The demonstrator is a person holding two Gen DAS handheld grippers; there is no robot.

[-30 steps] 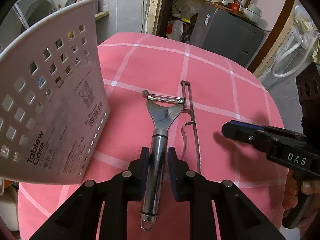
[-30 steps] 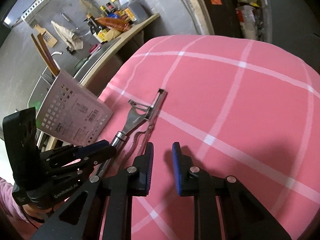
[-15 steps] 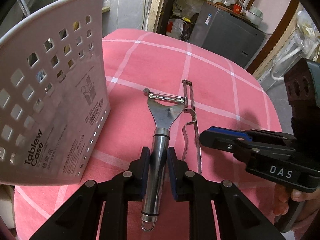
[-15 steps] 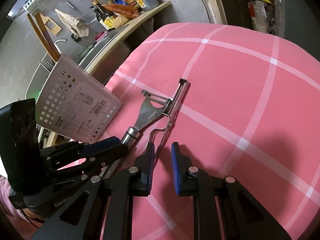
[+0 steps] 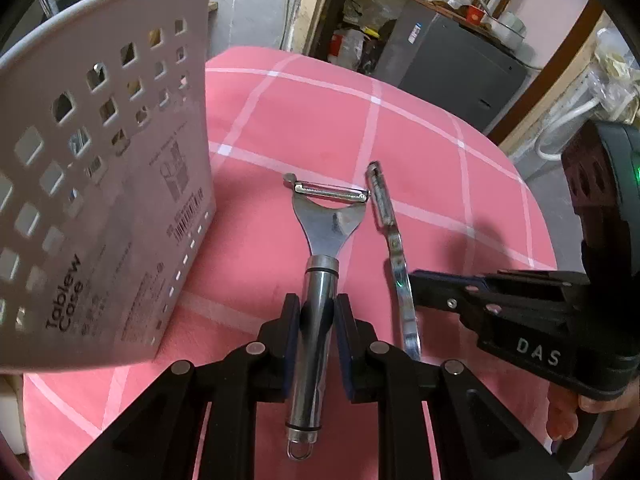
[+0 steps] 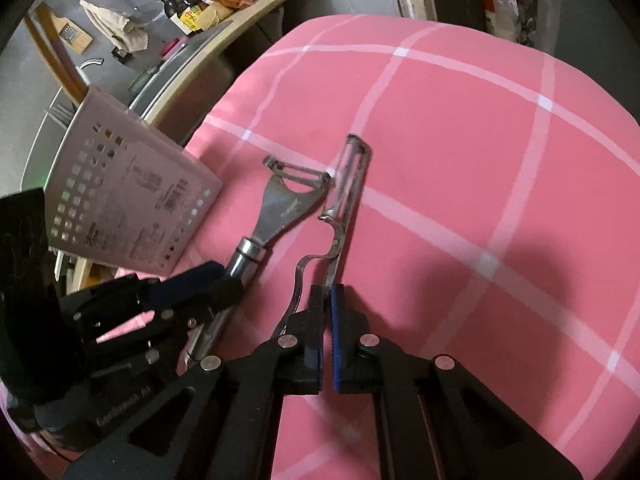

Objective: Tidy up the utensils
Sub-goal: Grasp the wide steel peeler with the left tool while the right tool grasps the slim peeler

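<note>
Gripping the Y-peeler (image 5: pixel 320 276) by its round steel handle, my left tongs (image 5: pixel 316 312) are clenched on it, blue pads pressed against both sides of the tube. That peeler lies flat on the table (image 5: pixel 400 128), which is covered in a pink cloth with white check lines; its blade head points away from me and the hanging loop sits back between the tong arms.

My right tongs (image 6: pixel 326 308) have their fingers drawn nearly together around the thin flat handle of the straight peeler (image 6: pixel 344 184). From the right wrist view the metal strip runs into the narrow gap between the pads, so I take them as clamped on it. This second peeler lies just beside the first, on its right, roughly parallel, with its blade frame close to the corner of the Y-peeler's head; I cannot tell if they touch.

At the left of the table stands the white perforated caddy (image 5: pixel 100 208), printed "Tablew Case", near the Y-peeler but apart from it. In the right wrist view wooden utensils (image 6: pixel 52 52) stick up out of it. Behind it a shelf (image 6: pixel 240 12) carries bottles and packets.
</note>
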